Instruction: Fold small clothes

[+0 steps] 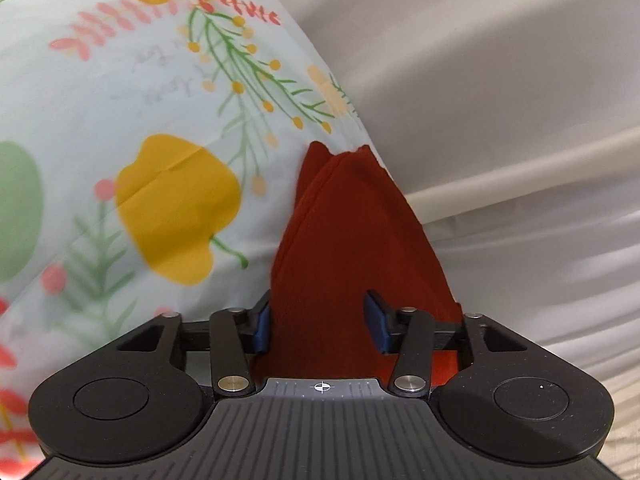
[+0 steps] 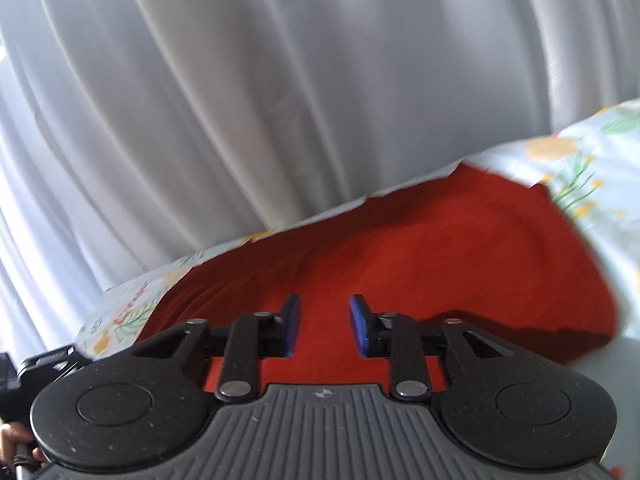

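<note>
Red knit cloth (image 1: 344, 248), folded to a peak, rises between the blue-padded fingers (image 1: 262, 326) of the left gripper (image 1: 320, 324); whether the pads pinch it cannot be told. Floral-print sheet (image 1: 120, 120) runs from 9 to 12 o'clock, with faint, unreadable grey script near the sprig. Right gripper (image 2: 324, 326) points low over the same cloth (image 2: 400, 248), fingers narrowly parted, holding nothing. White pleated curtain (image 2: 240, 100) fills 10 to 2 o'clock.
</note>
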A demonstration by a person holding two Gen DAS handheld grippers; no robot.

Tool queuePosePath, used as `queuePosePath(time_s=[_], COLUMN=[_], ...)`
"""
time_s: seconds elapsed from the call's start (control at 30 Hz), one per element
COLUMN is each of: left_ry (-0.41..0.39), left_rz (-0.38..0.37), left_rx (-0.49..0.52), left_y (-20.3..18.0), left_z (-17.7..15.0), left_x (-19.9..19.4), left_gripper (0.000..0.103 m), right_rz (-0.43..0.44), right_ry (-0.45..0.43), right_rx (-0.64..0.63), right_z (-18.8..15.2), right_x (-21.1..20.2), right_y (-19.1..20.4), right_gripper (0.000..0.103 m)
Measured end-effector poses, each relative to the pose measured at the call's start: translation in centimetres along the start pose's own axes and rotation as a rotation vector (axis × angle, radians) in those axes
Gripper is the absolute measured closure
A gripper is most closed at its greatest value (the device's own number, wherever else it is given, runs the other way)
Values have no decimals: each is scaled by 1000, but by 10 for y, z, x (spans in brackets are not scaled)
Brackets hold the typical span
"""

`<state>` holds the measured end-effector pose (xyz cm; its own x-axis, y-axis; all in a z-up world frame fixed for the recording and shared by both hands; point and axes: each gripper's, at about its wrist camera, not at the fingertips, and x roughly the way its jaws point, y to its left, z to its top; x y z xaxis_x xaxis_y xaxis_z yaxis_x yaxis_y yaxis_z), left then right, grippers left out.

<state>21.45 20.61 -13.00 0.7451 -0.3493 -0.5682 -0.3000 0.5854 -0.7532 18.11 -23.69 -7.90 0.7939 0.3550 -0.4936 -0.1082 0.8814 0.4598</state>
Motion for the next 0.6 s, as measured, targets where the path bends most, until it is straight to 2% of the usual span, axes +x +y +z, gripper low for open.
queuePosePath(time_s=[0.07,0.13,0.2,0.37,0.43,0.6], left_ry=[-2,0,5,-2,-6,-10], left_rz=[-4,-11,-3,-28,-41,-16], left_rx=[-16,-28,-38,-29,-28,-11], left_y=[1,1,1,-2,-2,-10], left_z=[7,13,16,19,20,20], left_x=[8,15,22,23,21,21], left_gripper=[64,79,85,88,88,89], right_rz=[27,62,91,111,80,70], right_ry=[46,79,91,135,170,142], right_rx=[-20,-73,-147,-273,-316,-360], right_z=[-8,-15,-23,-38,-46,-50], right_x=[17,28,36,63,77,78], right_y=[18,42,66,103,108,110], right_gripper=[89,91,91,92,92,93])
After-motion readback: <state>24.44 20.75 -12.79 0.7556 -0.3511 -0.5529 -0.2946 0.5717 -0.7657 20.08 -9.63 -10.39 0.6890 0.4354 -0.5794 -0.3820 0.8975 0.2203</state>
